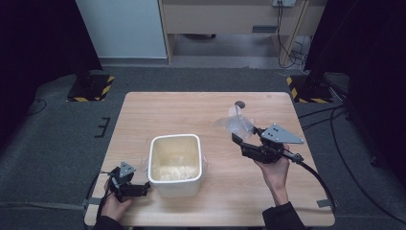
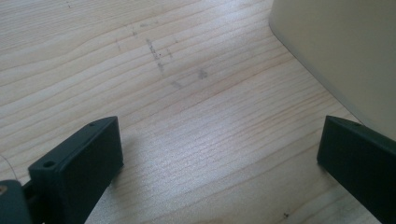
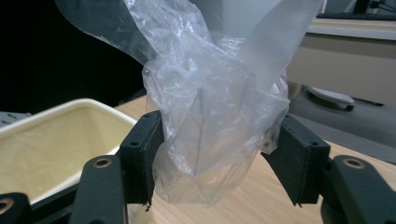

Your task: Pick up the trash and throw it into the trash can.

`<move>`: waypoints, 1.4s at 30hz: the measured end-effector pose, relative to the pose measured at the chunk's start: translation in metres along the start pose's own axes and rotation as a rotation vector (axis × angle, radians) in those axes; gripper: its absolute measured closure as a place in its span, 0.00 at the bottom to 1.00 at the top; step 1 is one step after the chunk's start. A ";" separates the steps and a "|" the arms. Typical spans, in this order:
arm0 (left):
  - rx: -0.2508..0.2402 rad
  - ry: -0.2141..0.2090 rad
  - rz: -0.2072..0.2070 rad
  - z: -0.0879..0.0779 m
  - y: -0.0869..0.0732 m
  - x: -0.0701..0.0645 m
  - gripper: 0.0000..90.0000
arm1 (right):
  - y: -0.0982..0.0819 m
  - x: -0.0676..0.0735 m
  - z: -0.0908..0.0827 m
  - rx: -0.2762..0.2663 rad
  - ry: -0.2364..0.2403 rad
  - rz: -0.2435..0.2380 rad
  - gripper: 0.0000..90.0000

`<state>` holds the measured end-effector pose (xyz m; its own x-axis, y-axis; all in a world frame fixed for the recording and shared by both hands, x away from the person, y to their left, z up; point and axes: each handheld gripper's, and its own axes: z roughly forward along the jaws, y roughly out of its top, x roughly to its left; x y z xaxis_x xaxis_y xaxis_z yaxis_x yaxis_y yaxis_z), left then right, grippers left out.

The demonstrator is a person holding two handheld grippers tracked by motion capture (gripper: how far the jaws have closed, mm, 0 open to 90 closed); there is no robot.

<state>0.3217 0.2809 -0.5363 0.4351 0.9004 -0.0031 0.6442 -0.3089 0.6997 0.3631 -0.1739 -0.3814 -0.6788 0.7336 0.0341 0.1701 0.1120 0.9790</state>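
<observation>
A cream plastic bin (image 1: 175, 137) stands open-topped on the wooden table (image 1: 191, 110), with what looks like clear film lying in its bottom. My left gripper (image 1: 143, 189) rests low on the table just left of the bin, open; in the left gripper view its jaws (image 2: 219, 144) stand wide apart over bare wood, the bin wall (image 2: 341, 51) beside the right jaw. My right gripper (image 1: 238, 139) is raised to the right of the bin, shut on a crumpled clear plastic bag (image 1: 235, 122). The bag (image 3: 215, 116) bulges between its jaws (image 3: 212, 149), the bin (image 3: 60, 140) behind at left.
A small dark round object (image 1: 240, 104) lies on the table behind the bag. Yellow-and-black striped stand bases (image 1: 91, 88) (image 1: 306, 91) sit on the floor at both far corners. Cables (image 1: 344, 158) run along the floor at the right.
</observation>
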 end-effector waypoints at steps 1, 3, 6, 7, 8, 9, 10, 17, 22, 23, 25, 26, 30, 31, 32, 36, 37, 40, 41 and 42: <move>0.000 0.000 0.000 0.000 0.000 0.000 0.00 | 0.000 0.000 0.000 -0.002 0.005 0.006 0.44; 0.000 0.000 0.000 0.000 0.000 0.000 0.00 | 0.001 0.001 0.002 0.002 0.006 0.005 0.43; 0.000 0.000 0.000 0.000 0.000 0.000 0.00 | 0.003 0.006 0.005 0.001 0.018 -0.008 0.43; 0.000 0.000 0.000 0.000 0.000 0.000 0.00 | 0.003 0.006 0.005 0.001 0.018 -0.008 0.43; 0.000 0.000 0.000 0.000 0.000 0.000 0.00 | 0.006 0.009 0.007 0.002 0.028 -0.016 0.43; 0.000 0.000 0.000 0.000 0.000 0.000 0.00 | 0.007 0.011 0.008 -0.001 0.035 -0.013 0.43; 0.000 0.000 0.000 0.000 0.000 0.000 0.00 | 0.007 0.011 0.008 -0.001 0.035 -0.013 0.43; 0.000 0.000 0.000 0.000 0.000 0.000 0.00 | 0.015 0.023 0.015 -0.012 0.067 -0.034 0.43; 0.000 0.000 0.000 0.000 0.000 0.000 0.00 | 0.018 0.032 0.024 -0.024 0.099 -0.023 0.43; 0.000 0.000 0.000 0.000 0.000 0.000 0.00 | 0.019 0.034 0.026 -0.018 0.101 -0.031 0.43; 0.000 0.000 0.000 0.000 0.000 0.000 0.00 | 0.020 0.039 0.031 -0.018 0.114 -0.034 0.43; 0.000 0.000 0.000 0.000 0.000 0.000 0.00 | 0.021 0.041 0.032 -0.020 0.122 -0.031 0.43; 0.000 0.000 0.000 0.000 0.000 0.000 0.00 | 0.024 0.052 0.042 -0.025 0.146 -0.039 0.42; -0.001 0.000 -0.001 0.000 0.000 0.000 0.00 | 0.024 0.054 0.043 -0.024 0.153 -0.040 0.42; -0.001 0.000 -0.001 0.000 0.000 0.000 0.00 | 0.025 0.057 0.046 -0.021 0.158 -0.047 0.42; 0.002 -0.001 0.002 0.000 0.000 0.000 0.00 | 0.027 0.068 0.055 -0.024 0.183 -0.053 0.42; 0.001 -0.001 0.002 0.000 0.000 0.000 0.00 | 0.026 0.071 0.057 -0.020 0.190 -0.052 0.42; -0.001 0.000 -0.001 0.000 0.000 0.000 0.00 | 0.025 0.077 0.063 -0.013 0.204 -0.054 0.42; -0.001 0.000 -0.001 0.000 0.000 0.000 0.00 | 0.024 0.079 0.064 -0.013 0.211 -0.051 0.42; -0.001 0.000 -0.001 0.000 0.000 0.000 0.00 | 0.023 0.080 0.066 -0.013 0.215 -0.048 0.42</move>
<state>0.3217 0.2809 -0.5363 0.4347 0.9005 -0.0035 0.6441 -0.3082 0.7001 0.3595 -0.0686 -0.3692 -0.8226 0.5679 0.0281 0.1258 0.1336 0.9830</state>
